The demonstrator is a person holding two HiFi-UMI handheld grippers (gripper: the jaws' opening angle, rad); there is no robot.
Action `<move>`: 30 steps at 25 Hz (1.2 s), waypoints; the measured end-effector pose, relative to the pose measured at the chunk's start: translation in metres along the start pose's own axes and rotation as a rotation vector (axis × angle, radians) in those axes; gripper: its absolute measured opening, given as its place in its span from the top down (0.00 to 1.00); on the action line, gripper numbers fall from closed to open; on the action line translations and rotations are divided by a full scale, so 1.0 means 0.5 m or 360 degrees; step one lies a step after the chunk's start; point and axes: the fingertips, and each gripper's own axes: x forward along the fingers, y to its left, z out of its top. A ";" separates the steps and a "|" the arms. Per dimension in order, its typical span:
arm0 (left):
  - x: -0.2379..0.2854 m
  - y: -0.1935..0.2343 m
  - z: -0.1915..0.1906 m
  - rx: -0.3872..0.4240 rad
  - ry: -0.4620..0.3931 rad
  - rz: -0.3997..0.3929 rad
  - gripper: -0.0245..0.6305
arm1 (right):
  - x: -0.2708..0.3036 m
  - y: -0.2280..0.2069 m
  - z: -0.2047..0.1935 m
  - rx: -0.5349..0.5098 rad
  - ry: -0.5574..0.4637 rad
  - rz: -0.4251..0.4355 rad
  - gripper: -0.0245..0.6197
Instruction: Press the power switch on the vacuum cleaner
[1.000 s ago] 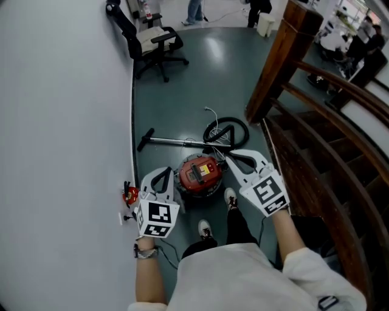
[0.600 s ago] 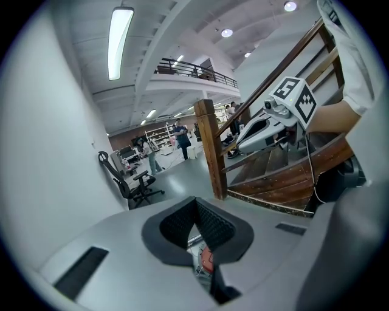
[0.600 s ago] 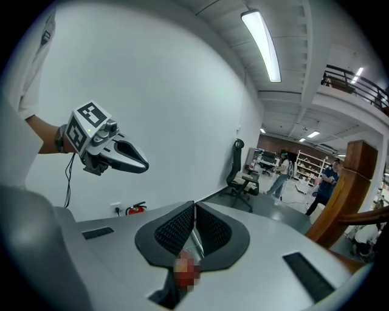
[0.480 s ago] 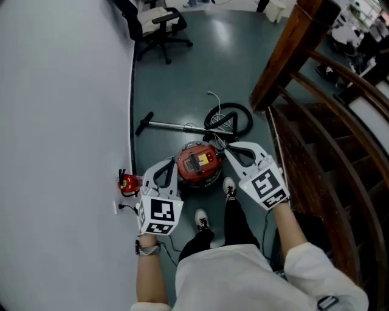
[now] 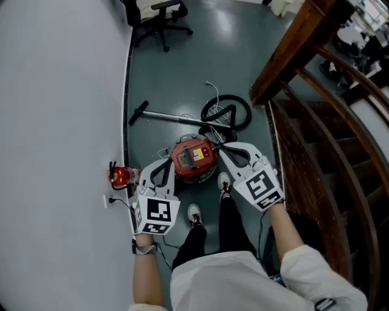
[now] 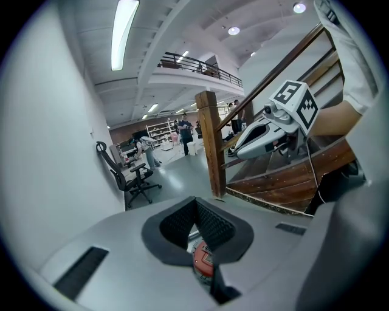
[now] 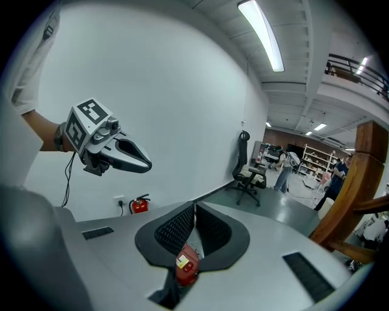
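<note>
A round red vacuum cleaner (image 5: 193, 158) with a yellow label stands on the grey floor just ahead of the person's shoes. My left gripper (image 5: 165, 161) hangs above its left edge and my right gripper (image 5: 220, 150) above its right edge; neither touches it. Both are shut with nothing between their pads. In the left gripper view the left gripper (image 6: 194, 200) has its tips together, and the vacuum cleaner (image 6: 203, 261) shows below them. In the right gripper view the right gripper (image 7: 194, 205) looks the same over the vacuum cleaner (image 7: 185, 267).
The vacuum's metal wand (image 5: 164, 115) and coiled black hose (image 5: 225, 112) lie on the floor behind it. A red fire extinguisher (image 5: 118, 175) and a wall socket (image 5: 108, 200) sit by the white wall at left. A wooden staircase (image 5: 304, 121) rises at right, and an office chair (image 5: 155, 18) stands far back.
Both grippers have sunk lower toward the vacuum cleaner and stayed shut. The head view has tipped down, so the chair has slid up and the fire extinguisher shows more fully.
</note>
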 end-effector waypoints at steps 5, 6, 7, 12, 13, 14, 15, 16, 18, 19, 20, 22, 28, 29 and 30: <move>0.031 -0.001 -0.028 -0.0018 0.0034 -0.0003 0.96 | 0.037 -0.002 -0.028 0.0011 0.0022 0.0023 0.91; 0.036 0.001 -0.032 -0.0025 0.0040 -0.0001 0.96 | 0.044 -0.004 -0.029 0.0022 0.0018 0.0023 0.91; 0.041 0.001 -0.038 -0.0031 0.0046 -0.0002 0.96 | 0.049 -0.006 -0.029 0.0038 0.0012 0.0021 0.91; 0.064 -0.006 -0.067 -0.0043 0.0080 -0.0018 0.96 | 0.068 -0.006 -0.045 0.0100 -0.0017 0.0038 0.91; 0.069 -0.008 -0.073 -0.0047 0.0086 -0.0020 0.96 | 0.071 -0.006 -0.051 0.0107 -0.0018 0.0044 0.91; 0.074 -0.009 -0.079 -0.0051 0.0091 -0.0022 0.96 | 0.075 -0.007 -0.059 0.0109 -0.0019 0.0049 0.91; 0.079 -0.011 -0.085 -0.0055 0.0095 -0.0024 0.96 | 0.079 -0.009 -0.067 0.0109 -0.0020 0.0052 0.91; 0.084 -0.013 -0.090 -0.0059 0.0099 -0.0027 0.96 | 0.082 -0.010 -0.074 0.0112 -0.0023 0.0054 0.91; 0.092 -0.019 -0.100 -0.0059 0.0111 -0.0038 0.96 | 0.087 -0.011 -0.083 0.0131 -0.0036 0.0054 0.91; 0.096 -0.021 -0.104 -0.0056 0.0115 -0.0041 0.96 | 0.088 -0.012 -0.087 0.0143 -0.0041 0.0055 0.91; 0.099 -0.023 -0.107 -0.0050 0.0117 -0.0042 0.96 | 0.090 -0.013 -0.090 0.0155 -0.0043 0.0058 0.91; 0.105 -0.021 -0.112 -0.0039 0.0115 -0.0042 0.96 | 0.098 -0.015 -0.093 0.0175 -0.0040 0.0070 0.91; 0.122 -0.022 -0.130 -0.0049 0.0129 -0.0072 0.96 | 0.126 -0.014 -0.102 0.0174 -0.0015 0.0109 0.91; 0.126 -0.024 -0.132 -0.0052 0.0131 -0.0076 0.96 | 0.128 -0.017 -0.106 0.0180 -0.0010 0.0108 0.91; 0.130 -0.025 -0.136 -0.0057 0.0132 -0.0079 0.96 | 0.130 -0.020 -0.110 0.0184 -0.0004 0.0106 0.91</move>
